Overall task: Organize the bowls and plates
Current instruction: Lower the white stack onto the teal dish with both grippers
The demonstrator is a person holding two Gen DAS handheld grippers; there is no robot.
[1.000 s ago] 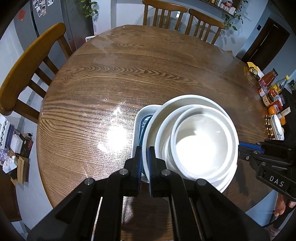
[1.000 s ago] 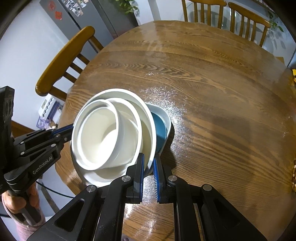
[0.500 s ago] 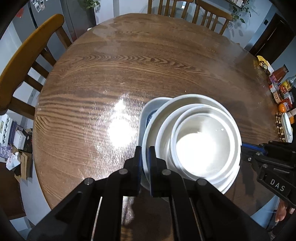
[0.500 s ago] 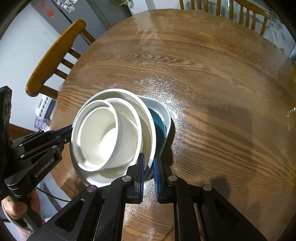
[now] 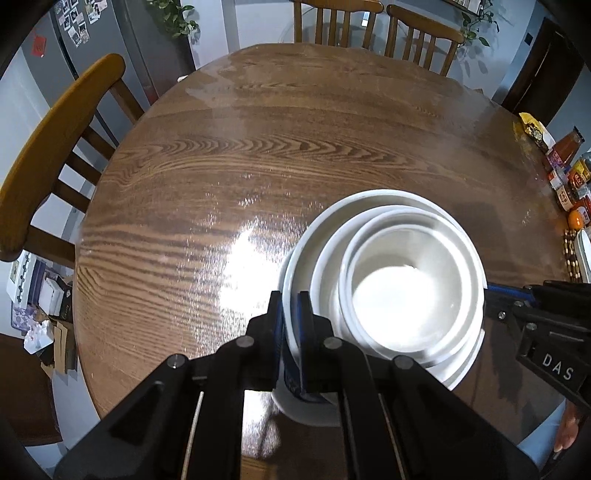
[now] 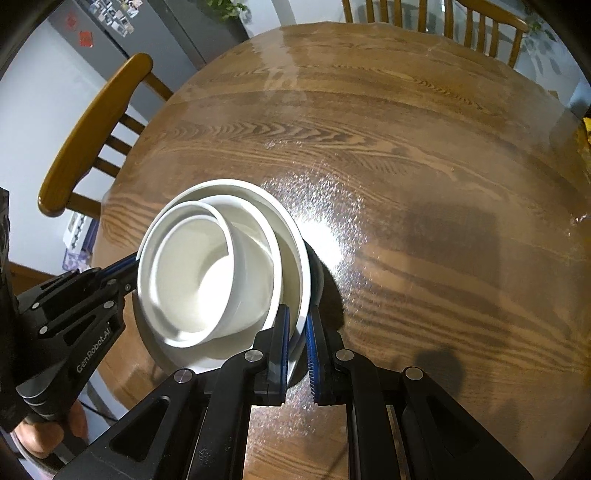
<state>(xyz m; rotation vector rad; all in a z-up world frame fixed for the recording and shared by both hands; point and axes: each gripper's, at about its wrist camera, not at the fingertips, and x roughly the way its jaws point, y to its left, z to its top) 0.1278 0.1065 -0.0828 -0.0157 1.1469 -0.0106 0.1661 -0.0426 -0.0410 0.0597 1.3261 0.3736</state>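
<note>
A stack of white bowls (image 5: 402, 284) nested inside a large white plate sits in a blue-lined square dish (image 5: 295, 391), held above the round wooden table (image 5: 258, 147). My left gripper (image 5: 290, 306) is shut on the stack's left rim. My right gripper (image 6: 295, 325) is shut on the opposite rim of the same stack (image 6: 207, 273). Each gripper shows in the other's view: the right one (image 5: 535, 325) at the stack's right edge, the left one (image 6: 74, 306) at its left edge. The blue dish is mostly hidden beneath the plate.
Wooden chairs stand at the table's left (image 5: 55, 147) and far side (image 5: 369, 22). Sauce bottles and jars (image 5: 569, 173) crowd the table's right edge. A grey fridge (image 6: 147, 33) stands behind the left chair.
Both grippers have lifted the stack and carried it higher and toward me; the blue dish, visible at the stack's edge before, is now almost covered by the plate.
</note>
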